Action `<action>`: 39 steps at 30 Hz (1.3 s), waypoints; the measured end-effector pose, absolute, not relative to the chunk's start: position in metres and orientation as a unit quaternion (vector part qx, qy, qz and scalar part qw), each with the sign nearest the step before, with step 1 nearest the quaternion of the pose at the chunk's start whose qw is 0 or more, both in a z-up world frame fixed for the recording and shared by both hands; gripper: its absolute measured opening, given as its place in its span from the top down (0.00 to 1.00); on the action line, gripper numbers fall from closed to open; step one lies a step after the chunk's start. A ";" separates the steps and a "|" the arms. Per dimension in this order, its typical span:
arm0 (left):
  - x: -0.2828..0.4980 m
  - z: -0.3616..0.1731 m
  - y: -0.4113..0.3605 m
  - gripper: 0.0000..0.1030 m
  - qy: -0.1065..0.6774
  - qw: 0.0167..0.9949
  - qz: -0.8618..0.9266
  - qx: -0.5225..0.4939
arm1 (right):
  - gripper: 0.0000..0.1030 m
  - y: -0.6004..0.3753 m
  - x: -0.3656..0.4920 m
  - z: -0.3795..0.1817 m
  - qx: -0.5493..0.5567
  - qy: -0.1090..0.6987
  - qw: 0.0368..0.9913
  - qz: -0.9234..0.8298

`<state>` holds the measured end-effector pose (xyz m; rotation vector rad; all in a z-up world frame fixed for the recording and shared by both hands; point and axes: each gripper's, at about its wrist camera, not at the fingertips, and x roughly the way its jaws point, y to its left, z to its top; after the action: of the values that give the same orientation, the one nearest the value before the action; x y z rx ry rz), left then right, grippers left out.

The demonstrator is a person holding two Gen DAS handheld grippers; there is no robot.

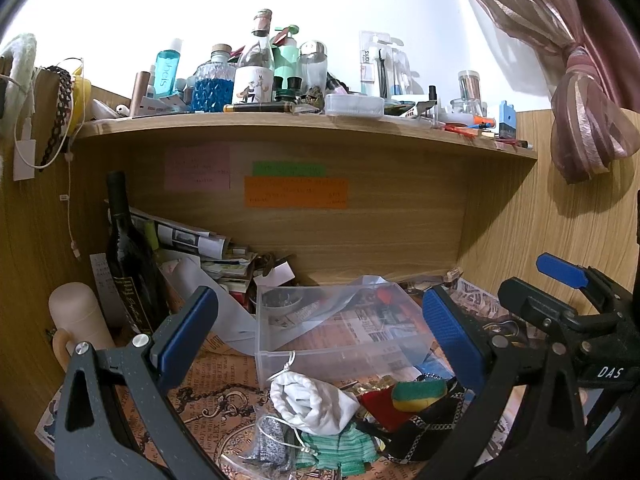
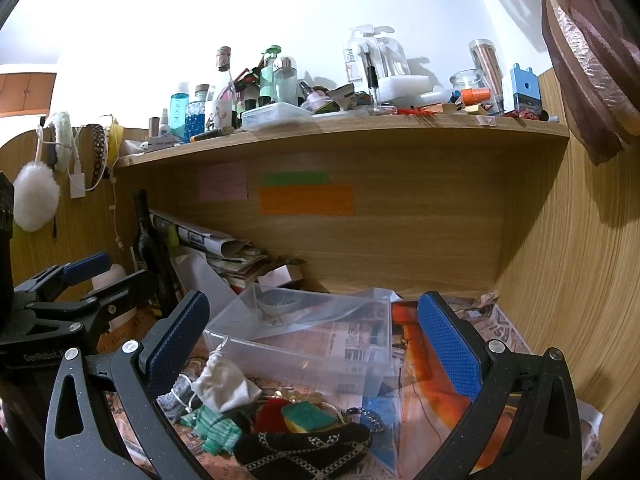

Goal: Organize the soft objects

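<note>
From the left wrist camera, your left gripper point(image 1: 316, 336) hangs with its fingers spread wide and nothing between them, above a heap of soft items on the newspaper-print desk cover point(image 1: 212, 384). The white drawstring pouch point(image 1: 310, 402) lies nearest, touching the front wall of the clear plastic bin point(image 1: 340, 328), with its cord looped up against that wall. If you grab the pouch by the cord, it may swing or snag on the bin's rim. Beside it lie a green knitted piece point(image 1: 340, 448), a grey glittery pouch point(image 1: 270, 440), a red cloth point(image 1: 380, 404) and a green-and-yellow sponge point(image 1: 418, 392). They overlap, so a deep pinch could lift two at once. The dark wine bottle point(image 1: 128, 256) stands upright at your left, close to the left finger; a wide sweep could tip it. Your right gripper point(image 1: 560, 280) sits at the right edge, and you could knock the two together.

From the right wrist camera, your right gripper point(image 2: 312, 344) is also wide open and empty, over the same heap. A black patterned pouch point(image 2: 304, 446) lies nearest the lens, partly covering the red cloth and touching the sponge point(image 2: 308, 416), so it blocks a clean reach to those. The bin point(image 2: 304, 336) looks empty apart from a loose plastic sheet inside, which may bunch under whatever you drop in. The cluttered shelf point(image 2: 340, 128) overhangs the bin, so a high lift risks striking its edge.
</note>
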<state>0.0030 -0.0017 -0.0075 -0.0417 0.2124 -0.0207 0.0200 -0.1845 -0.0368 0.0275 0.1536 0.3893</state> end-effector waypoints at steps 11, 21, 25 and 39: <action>0.004 -0.009 -0.002 0.00 0.107 0.994 -0.011 -0.021 | 0.00 -0.184 0.020 -0.038 0.015 0.078 0.977 0.196; 0.006 -0.010 -0.002 0.00 0.108 0.994 -0.010 -0.020 | 0.00 -0.184 0.020 -0.038 0.015 0.078 0.977 0.196; 0.006 -0.010 -0.002 0.00 0.108 0.994 -0.010 -0.020 | 0.00 -0.184 0.020 -0.038 0.015 0.078 0.977 0.196; 0.008 -0.012 -0.004 0.00 0.110 0.994 -0.011 -0.021 | 0.00 -0.182 0.019 -0.038 0.018 0.078 0.976 0.203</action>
<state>0.0079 -0.0037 -0.0124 -0.0423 0.2206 -0.0221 0.0195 -0.1815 -0.0379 0.0355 0.1575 0.4083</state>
